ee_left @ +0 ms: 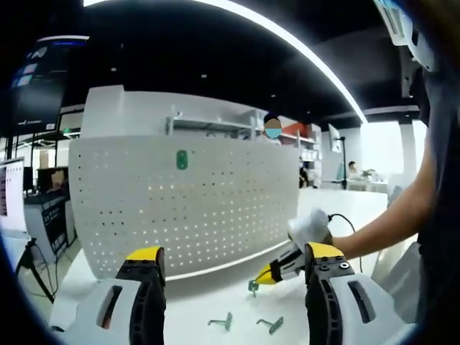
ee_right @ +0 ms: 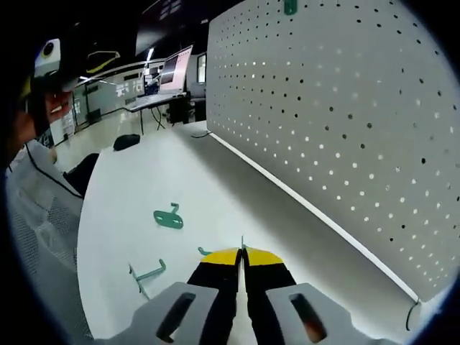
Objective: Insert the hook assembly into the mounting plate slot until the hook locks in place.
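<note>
The white perforated mounting plate (ee_left: 215,201) stands upright on the white table (ee_left: 201,302); one green hook (ee_left: 182,159) hangs high on it. My left gripper (ee_left: 236,255) is open and holds nothing, facing the plate from a distance. My right gripper (ee_left: 267,274) enters from the right, low over the table, shut on a green hook (ee_left: 253,287). In the right gripper view the right gripper (ee_right: 242,257) has its yellow tips pressed together, with a bit of the held hook (ee_right: 204,251) peeking out to the left. The plate (ee_right: 345,122) rises on the right, the hung hook (ee_right: 290,7) at its top.
Two loose green hooks lie on the table: one (ee_left: 221,322) (ee_right: 169,216) and another (ee_left: 272,325) (ee_right: 147,273). A person's arm (ee_left: 392,219) reaches in from the right. Another person (ee_left: 272,128) stands behind the plate. Desks with monitors (ee_right: 172,72) lie beyond the table.
</note>
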